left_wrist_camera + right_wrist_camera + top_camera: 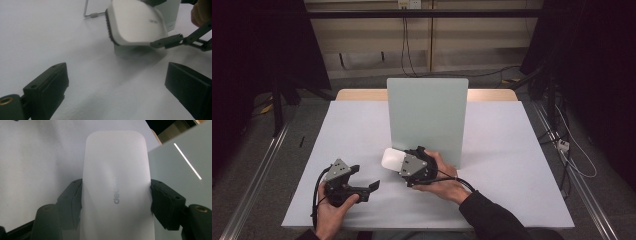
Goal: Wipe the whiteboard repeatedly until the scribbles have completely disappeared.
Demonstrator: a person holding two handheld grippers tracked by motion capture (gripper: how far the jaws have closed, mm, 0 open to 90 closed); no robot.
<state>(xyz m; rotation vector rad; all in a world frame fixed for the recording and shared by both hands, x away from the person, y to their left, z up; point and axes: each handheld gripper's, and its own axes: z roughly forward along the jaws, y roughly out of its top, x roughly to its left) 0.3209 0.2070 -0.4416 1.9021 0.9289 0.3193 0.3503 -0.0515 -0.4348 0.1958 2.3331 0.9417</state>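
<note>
Right gripper (115,195) jaws pinch a white eraser (116,182) by its long sides, lifted off the white table (502,150), just before an upright grey-green board (427,115). Left gripper (117,87) at 7 o'clock, jaws spread, empty; its view reveals the eraser's dark underside
</note>
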